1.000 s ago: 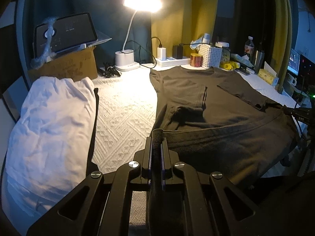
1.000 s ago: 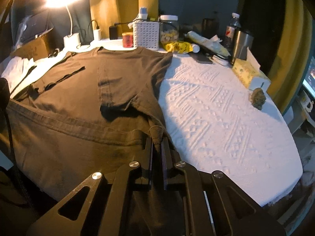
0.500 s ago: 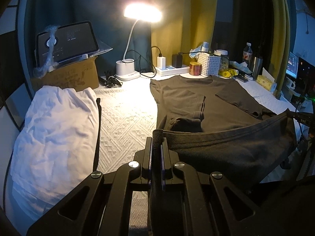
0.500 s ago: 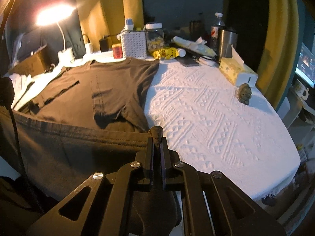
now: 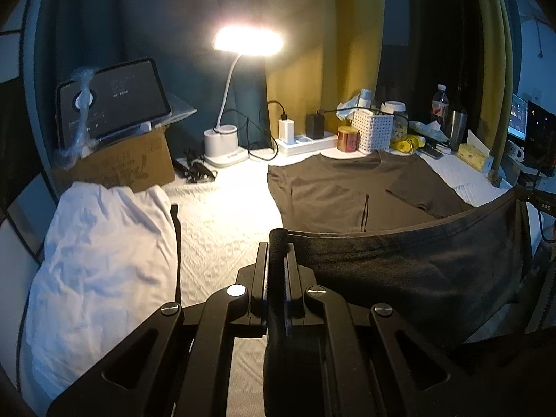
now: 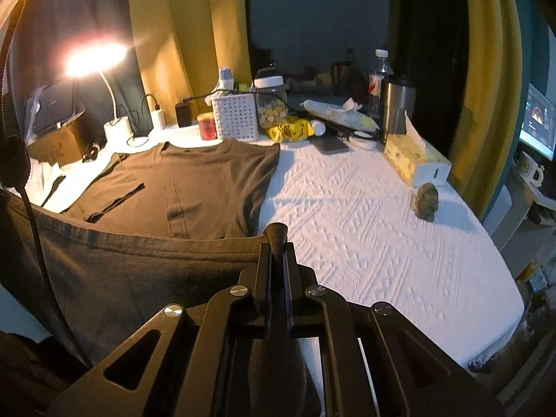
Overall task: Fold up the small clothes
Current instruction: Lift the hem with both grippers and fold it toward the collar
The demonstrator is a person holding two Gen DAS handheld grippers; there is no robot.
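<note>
A dark brown T-shirt (image 5: 340, 187) (image 6: 194, 180) lies on the white textured table cover, collar toward the far clutter, both sleeves folded inward. Its bottom hem is raised off the table and stretched between my two grippers. My left gripper (image 5: 278, 243) is shut on the hem's left corner, and a nub of cloth pokes out between the fingers. My right gripper (image 6: 276, 243) is shut on the hem's right corner in the same way. The lifted hem (image 5: 399, 232) (image 6: 139, 239) hides the shirt's lower part.
A white garment pile (image 5: 97, 257) lies at the left beside a cardboard box (image 5: 118, 166) with a tablet on it. A lit desk lamp (image 5: 226, 146), power strip, white basket (image 6: 236, 118), jars, bottles and a tissue box (image 6: 413, 160) line the far edge. A small dark figurine (image 6: 427, 201) sits at the right.
Both grippers have risen with the hem, lifting it off the table into a taut raised edge. More of the shirt's lower part now hangs behind that edge.
</note>
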